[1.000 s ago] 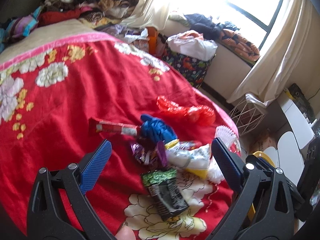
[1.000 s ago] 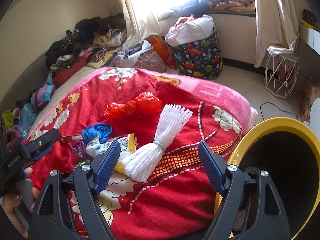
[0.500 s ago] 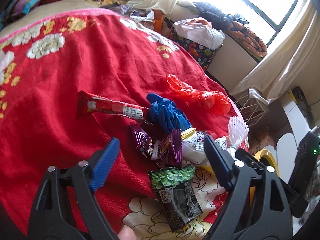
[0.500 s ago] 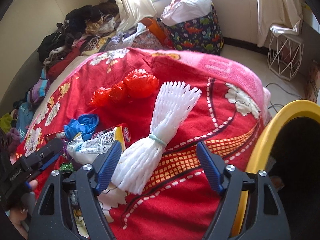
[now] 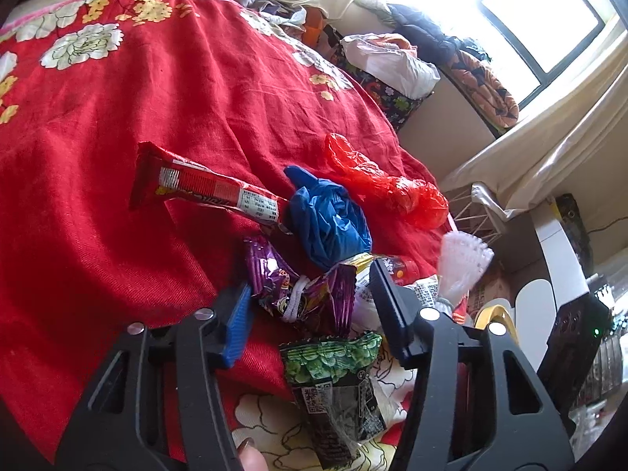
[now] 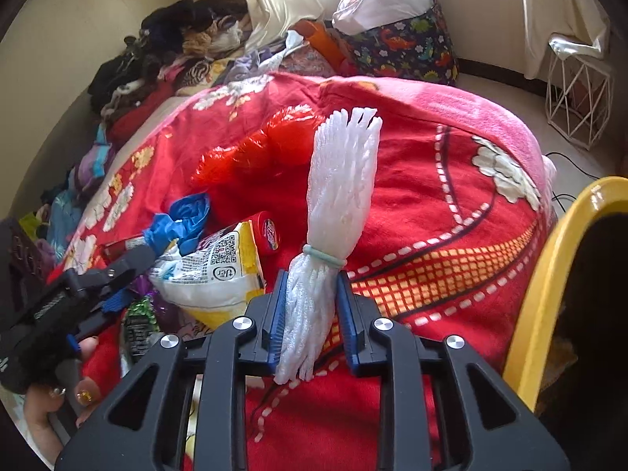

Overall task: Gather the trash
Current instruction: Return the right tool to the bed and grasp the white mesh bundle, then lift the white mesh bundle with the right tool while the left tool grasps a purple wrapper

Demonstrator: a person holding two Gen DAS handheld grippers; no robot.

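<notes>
Bed [image 5: 117, 125]: covered with a red woven blanket printed with white and yellow flowers, edged in pink fleece; it carried all the litter.

White foam-net sleeve bundle [image 6: 337, 204]: ribbed, soft, fanned at the far end, cinched by a pale green elastic band. It lay on the blanket near the bed's edge. The right gripper [image 6: 310, 314] was closing on its lower part, blue ridged pads pressed against both sides.

Purple foil snack wrapper [image 5: 302, 290]: crinkled, glossy, pinched in the middle by a white band. It lay between the pads of the left gripper [image 5: 310, 314], whose jaws were closing about halfway; neither pad visibly pressed on it.

Green-and-black foil packet [image 5: 333, 384]: flat, creased, printed with peas, lying just nearer the left wrist camera than the purple wrapper.

Long red snack-bar wrapper [image 5: 204, 188]: narrow, shiny, with a white label panel.

Blue plastic bag [image 5: 329, 219]: crumpled into a ball, touching the red wrapper's end.

Red translucent plastic bag [image 5: 384, 184]: twisted, thin, beyond the blue one.

Yellow-and-white crisp packet [image 6: 216, 271]: puffy, with a square code printed on it, just beside the foam bundle.

Yellow round bin [image 6: 549, 282]: glossy rim, dark inside, off the bed's edge at right.

Surroundings: dinosaur-print fabric basket [image 6: 408, 47], white wire stool [image 6: 577, 94], heaped clothes [image 6: 165, 47] at the bed's far end.
</notes>
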